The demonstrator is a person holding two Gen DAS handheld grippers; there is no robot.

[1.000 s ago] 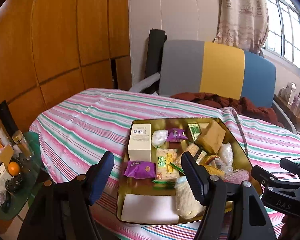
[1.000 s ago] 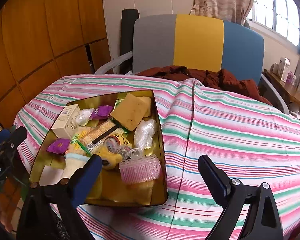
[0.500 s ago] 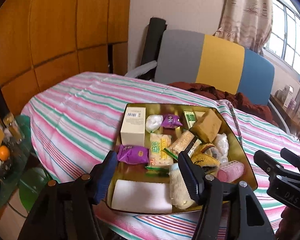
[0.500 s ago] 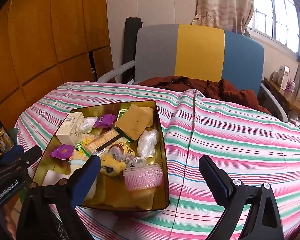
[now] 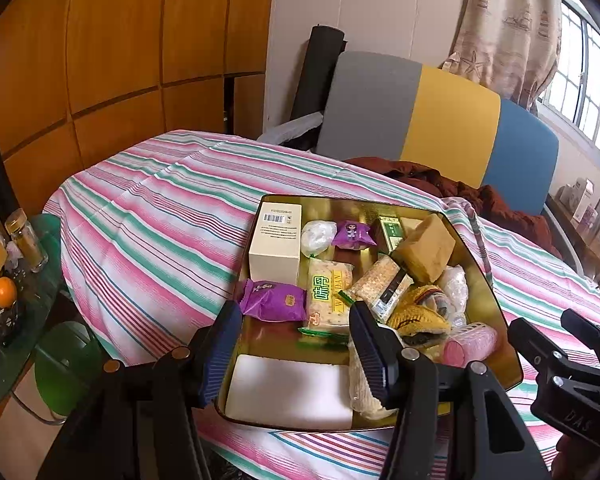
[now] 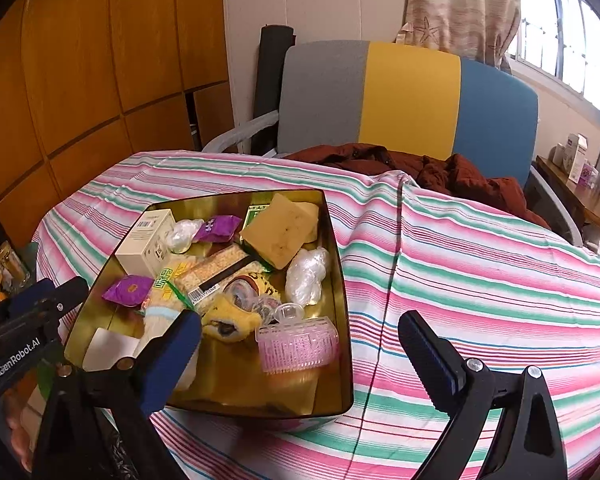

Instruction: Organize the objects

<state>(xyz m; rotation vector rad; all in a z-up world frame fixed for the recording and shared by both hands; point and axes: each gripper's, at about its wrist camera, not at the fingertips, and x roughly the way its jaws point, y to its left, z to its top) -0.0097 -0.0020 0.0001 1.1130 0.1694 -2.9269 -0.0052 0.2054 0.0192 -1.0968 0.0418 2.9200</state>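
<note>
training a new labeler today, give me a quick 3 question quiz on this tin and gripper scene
1. True or false: the left gripper is clamped on the purple snack packet.
2. Multiple choice: the pink hair roller lies A) on the striped tablecloth, B) inside the gold tin near its front right corner, C) on the chair.
3. Fill in: the white carton with a barcode sits in the tin's far ____ corner, by the person's sides.

Key: 1 false, both the left and right gripper are open and empty. 2 B. 3 left.
</note>
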